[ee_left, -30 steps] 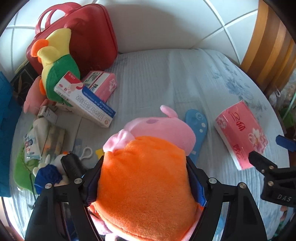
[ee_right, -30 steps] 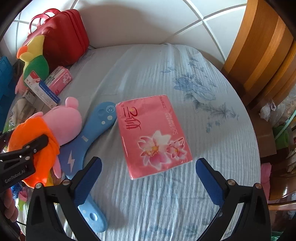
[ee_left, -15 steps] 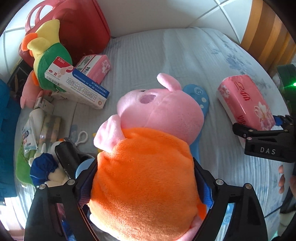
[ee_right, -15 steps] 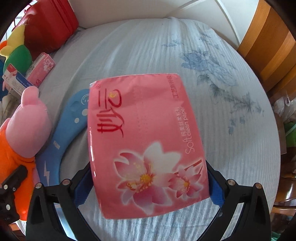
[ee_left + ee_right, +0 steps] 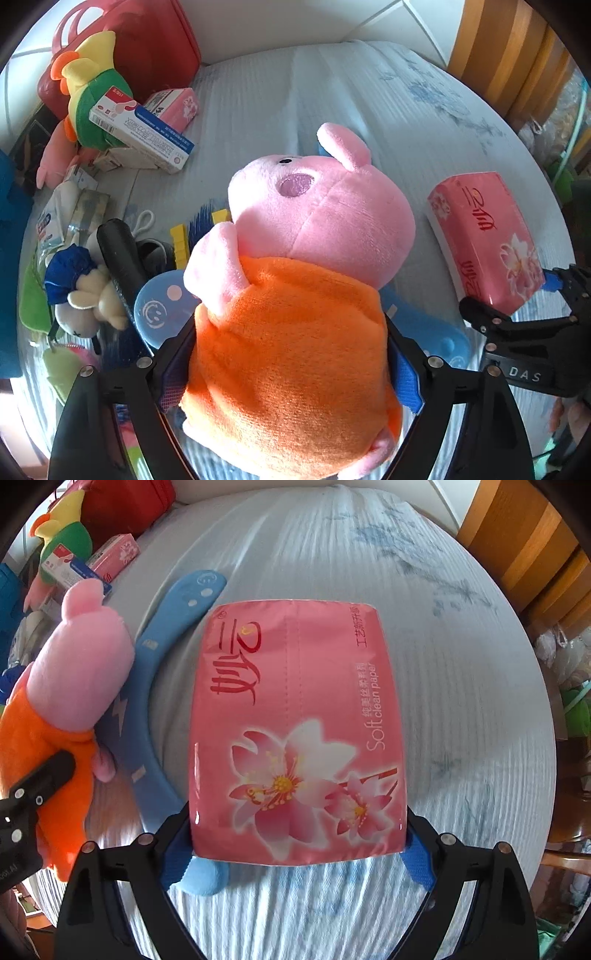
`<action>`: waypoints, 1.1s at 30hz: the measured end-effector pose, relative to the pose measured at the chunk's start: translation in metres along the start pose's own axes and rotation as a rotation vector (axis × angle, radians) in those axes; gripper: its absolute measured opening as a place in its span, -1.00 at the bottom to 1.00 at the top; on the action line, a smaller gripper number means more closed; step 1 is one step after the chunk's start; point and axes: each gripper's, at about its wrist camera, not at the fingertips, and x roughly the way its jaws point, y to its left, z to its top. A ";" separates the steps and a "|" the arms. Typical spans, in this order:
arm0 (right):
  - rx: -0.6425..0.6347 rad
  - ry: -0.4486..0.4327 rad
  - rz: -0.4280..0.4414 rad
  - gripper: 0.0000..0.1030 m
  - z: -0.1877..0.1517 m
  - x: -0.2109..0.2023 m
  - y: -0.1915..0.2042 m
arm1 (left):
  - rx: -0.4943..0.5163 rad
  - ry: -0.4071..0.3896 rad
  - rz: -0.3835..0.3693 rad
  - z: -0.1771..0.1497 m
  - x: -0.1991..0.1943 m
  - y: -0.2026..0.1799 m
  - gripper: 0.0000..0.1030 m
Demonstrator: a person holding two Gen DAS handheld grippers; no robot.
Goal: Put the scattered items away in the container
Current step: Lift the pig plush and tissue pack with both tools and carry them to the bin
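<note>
My left gripper is shut on a pink pig plush in an orange dress and holds it above the bed. The plush also shows at the left of the right wrist view. My right gripper is shut on a pink tissue pack and holds it off the sheet; the pack shows in the left wrist view. A red case stands at the back left. A blue curved toy lies on the sheet between plush and pack.
At the left lie a green and yellow parrot plush, a white and blue box, a small pink box, a black cylinder and a small blue-capped doll. A wooden headboard rises at the right. The bed is covered by a pale blue sheet.
The right gripper has closed on the tissue pack and lifted it. The left gripper has raised the pig plush higher and its head now stands upright.
</note>
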 end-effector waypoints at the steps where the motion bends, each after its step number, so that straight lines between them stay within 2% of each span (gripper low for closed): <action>1: 0.006 0.007 0.001 0.83 -0.004 -0.001 -0.003 | 0.002 0.002 0.006 0.000 0.000 -0.001 0.74; 4: 0.022 -0.026 -0.007 0.99 -0.004 -0.011 -0.009 | 0.006 0.015 0.020 0.001 0.000 -0.004 0.78; 11: 0.021 -0.072 0.002 0.99 0.025 -0.022 -0.009 | -0.001 0.053 0.018 0.008 0.004 -0.006 0.77; 13: 0.030 -0.065 0.008 0.99 0.033 -0.014 -0.011 | -0.003 0.047 0.013 0.008 0.004 -0.005 0.70; 15: 0.041 -0.043 0.019 0.99 0.026 -0.006 -0.006 | -0.008 0.035 0.006 0.008 0.002 -0.003 0.63; 16: 0.049 -0.039 0.032 0.98 0.025 -0.002 -0.006 | -0.010 0.029 0.003 0.008 0.001 -0.002 0.59; 17: 0.055 -0.044 0.037 0.79 0.022 -0.002 -0.005 | -0.013 0.023 -0.001 0.007 0.000 -0.001 0.56; 21: 0.043 -0.080 0.028 0.79 0.014 -0.012 0.000 | -0.022 -0.005 -0.011 0.005 -0.009 0.001 0.47; 26: 0.031 -0.149 0.030 0.79 0.002 -0.045 0.008 | -0.035 -0.075 -0.024 -0.008 -0.038 0.006 0.41; 33: -0.008 -0.286 0.023 0.79 -0.016 -0.112 0.039 | -0.073 -0.254 -0.023 -0.031 -0.104 0.029 0.40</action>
